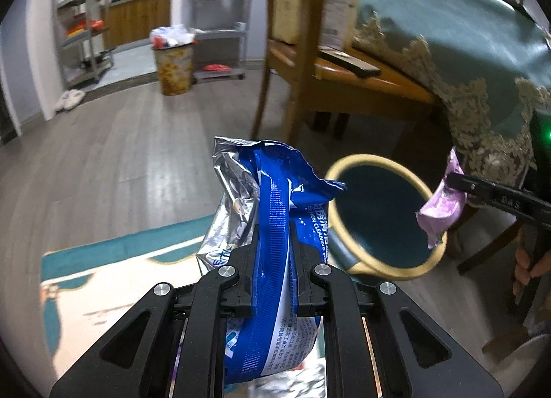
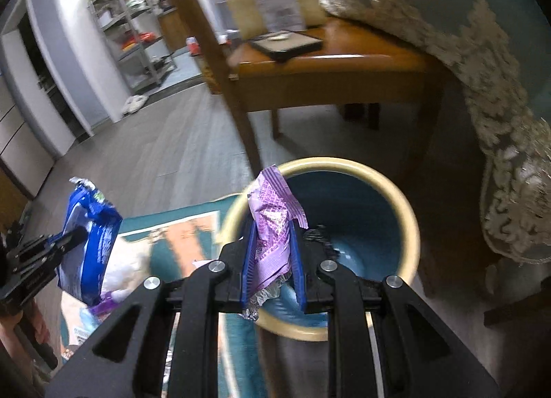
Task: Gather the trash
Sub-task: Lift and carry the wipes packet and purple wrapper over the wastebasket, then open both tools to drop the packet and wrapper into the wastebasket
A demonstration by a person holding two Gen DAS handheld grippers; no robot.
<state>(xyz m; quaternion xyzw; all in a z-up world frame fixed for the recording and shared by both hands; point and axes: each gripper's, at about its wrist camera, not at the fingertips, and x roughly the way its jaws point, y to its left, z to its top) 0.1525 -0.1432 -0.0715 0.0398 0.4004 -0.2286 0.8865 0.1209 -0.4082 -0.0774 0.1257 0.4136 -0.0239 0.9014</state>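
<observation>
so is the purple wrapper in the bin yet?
Not yet: purple wrapper sits clamped in the right gripper above the bin.

The blue wipes packet [image 1: 275, 225] reads "CLEANING" in white beside Chinese characters too small to read.

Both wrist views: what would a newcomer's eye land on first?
The crumpled blue and silver wipes pack clamped in the left claw, filling the centre of the left wrist view. Next, the purple foil wrapper pinched in the right claw, held over the open mouth of the teal bin with a yellow rim. The bin stands on the floor beside the lace-edged teal tablecloth.
</observation>
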